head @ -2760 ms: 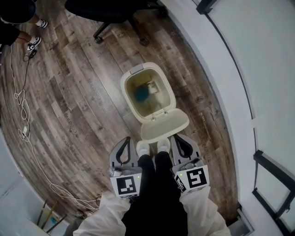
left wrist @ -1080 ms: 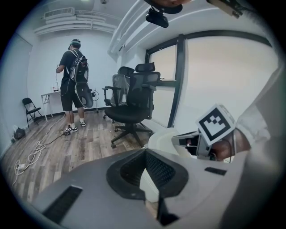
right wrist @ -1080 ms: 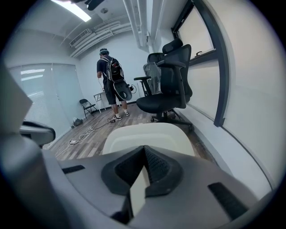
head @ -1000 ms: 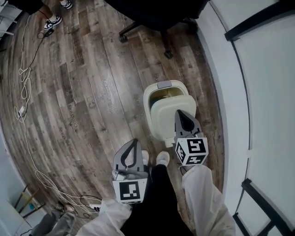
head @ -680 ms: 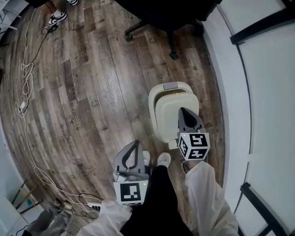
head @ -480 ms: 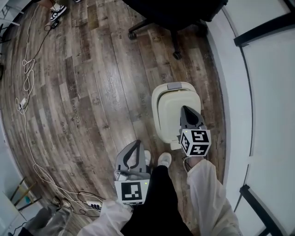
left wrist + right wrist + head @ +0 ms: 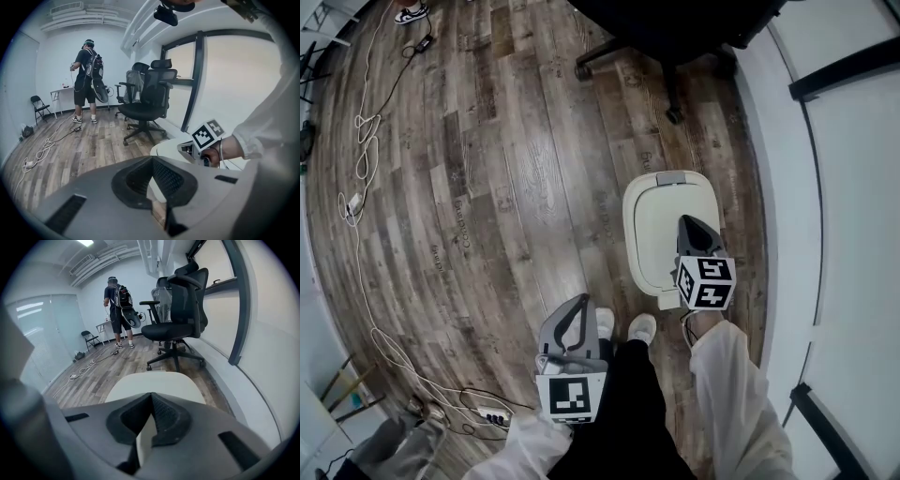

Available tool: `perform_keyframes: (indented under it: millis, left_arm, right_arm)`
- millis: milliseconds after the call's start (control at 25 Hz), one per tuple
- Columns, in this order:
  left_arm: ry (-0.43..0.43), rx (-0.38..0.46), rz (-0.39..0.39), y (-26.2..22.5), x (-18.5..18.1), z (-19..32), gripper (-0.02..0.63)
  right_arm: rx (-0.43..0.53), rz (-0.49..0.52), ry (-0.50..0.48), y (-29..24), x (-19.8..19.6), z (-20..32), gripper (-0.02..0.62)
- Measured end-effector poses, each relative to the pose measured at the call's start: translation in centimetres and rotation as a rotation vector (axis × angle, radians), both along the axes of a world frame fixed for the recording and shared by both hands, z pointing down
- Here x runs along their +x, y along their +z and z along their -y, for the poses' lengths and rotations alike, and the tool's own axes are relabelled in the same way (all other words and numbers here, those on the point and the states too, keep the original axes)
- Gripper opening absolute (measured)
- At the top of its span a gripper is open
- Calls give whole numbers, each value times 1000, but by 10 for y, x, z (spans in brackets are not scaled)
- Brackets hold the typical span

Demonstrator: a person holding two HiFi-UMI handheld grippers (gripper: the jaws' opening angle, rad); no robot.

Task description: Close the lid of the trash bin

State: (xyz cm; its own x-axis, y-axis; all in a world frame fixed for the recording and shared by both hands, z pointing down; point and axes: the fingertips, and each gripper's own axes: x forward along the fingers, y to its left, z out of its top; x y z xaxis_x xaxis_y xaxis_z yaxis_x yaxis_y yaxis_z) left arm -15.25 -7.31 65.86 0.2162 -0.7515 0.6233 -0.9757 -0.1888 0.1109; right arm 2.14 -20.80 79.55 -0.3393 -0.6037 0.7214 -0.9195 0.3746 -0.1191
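The job looks all but done. The lid [image 7: 661, 225] lies flat over the trash bin [image 7: 631, 246], which stands on the wooden floor [image 7: 487, 187] just beside the white wall [image 7: 853, 187], right in front of the person's shoes [image 7: 643, 327]. No gap shows between lid and rim in the head view, and in the right gripper view the pale lid [image 7: 154, 383] spreads level beneath the jaws.

The right gripper [image 7: 692, 223] hangs over the near-right part of the lid, its 2 jaws pressed together tip to tip with nothing between them. Whether the tips rest on the lid or sit just above it, I cannot tell. The left gripper [image 7: 581, 302] is held low by the person's left leg, well apart from the bin, jaws likewise clenched and empty — it plays no part here.

What may be left, as I judge it, is a final press so the lid seats at the grey tab [image 7: 670, 177] on its far edge; the pictures don't show whether it has caught.

As for contents, the bin is the 1 container in sight, and with the lid down its inside is hidden — nothing can be said of what it holds. An office chair [image 7: 675, 28] stands beyond it.
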Motion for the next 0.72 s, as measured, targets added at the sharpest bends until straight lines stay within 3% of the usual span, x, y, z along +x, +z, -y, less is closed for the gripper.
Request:
perform_keyframes:
  millis: [720]
  left_arm:
    - [-24, -6, -7, 1, -10, -13, 8]
  right_arm:
    - [-47, -47, -3, 20, 0, -2, 23]
